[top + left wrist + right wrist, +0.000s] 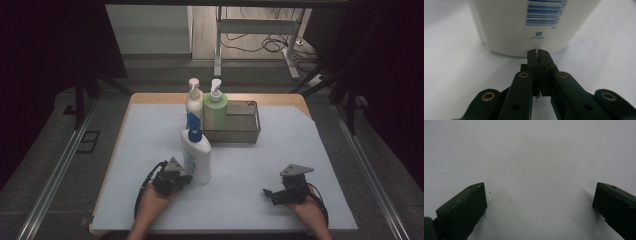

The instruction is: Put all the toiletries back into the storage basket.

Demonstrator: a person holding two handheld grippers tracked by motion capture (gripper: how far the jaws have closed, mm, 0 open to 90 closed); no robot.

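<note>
The left claw (538,53), jaws pressed together with nothing between, noses up to the base of the white pump bottle (196,156), probably to nudge it. The bottle stands upright mid-bench toward the left edge, blue pump on top, barcode facing the claw. The right claw (268,194) rests spread apart near the front edge.

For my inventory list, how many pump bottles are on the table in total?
3. The white bottle with blue pump stands in front, beside the left gripper. The cream bottle and the green bottle stand behind, at the left end of the metal basket. None seems hidden.
</note>
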